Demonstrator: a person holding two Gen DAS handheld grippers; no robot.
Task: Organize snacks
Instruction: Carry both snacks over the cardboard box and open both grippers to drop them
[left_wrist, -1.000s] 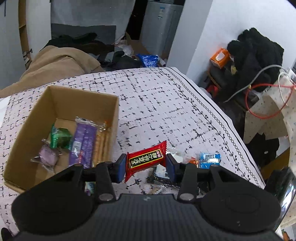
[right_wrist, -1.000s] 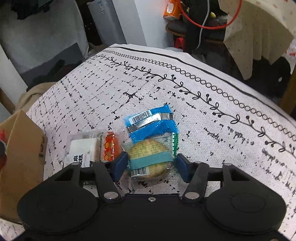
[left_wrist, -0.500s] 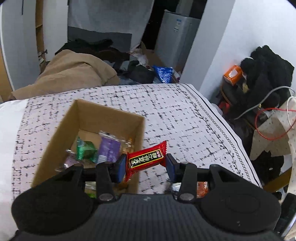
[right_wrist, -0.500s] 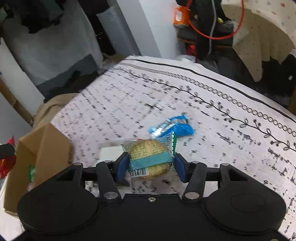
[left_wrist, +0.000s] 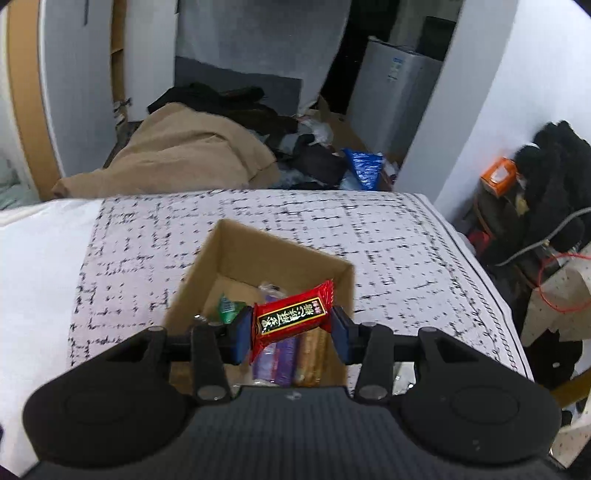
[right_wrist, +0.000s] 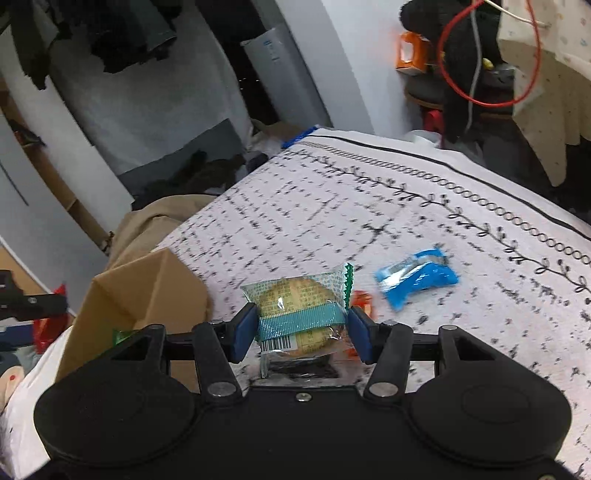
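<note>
Black-and-white patterned cloth (left_wrist: 388, 236) covers the bench, with piled clothes behind it. Your left gripper (left_wrist: 291, 328) has its fingers closed on a red candy bar (left_wrist: 291, 319) and holds it right over the open cardboard box (left_wrist: 225, 251), where a green candy (left_wrist: 229, 308) and other snacks lie. Your right gripper (right_wrist: 301, 330) has its fingers closed on a wrapped round cake (right_wrist: 295, 304), lifted off the cloth beside the box. A blue snack packet (right_wrist: 415, 277) lies on the cloth nearby.
</note>
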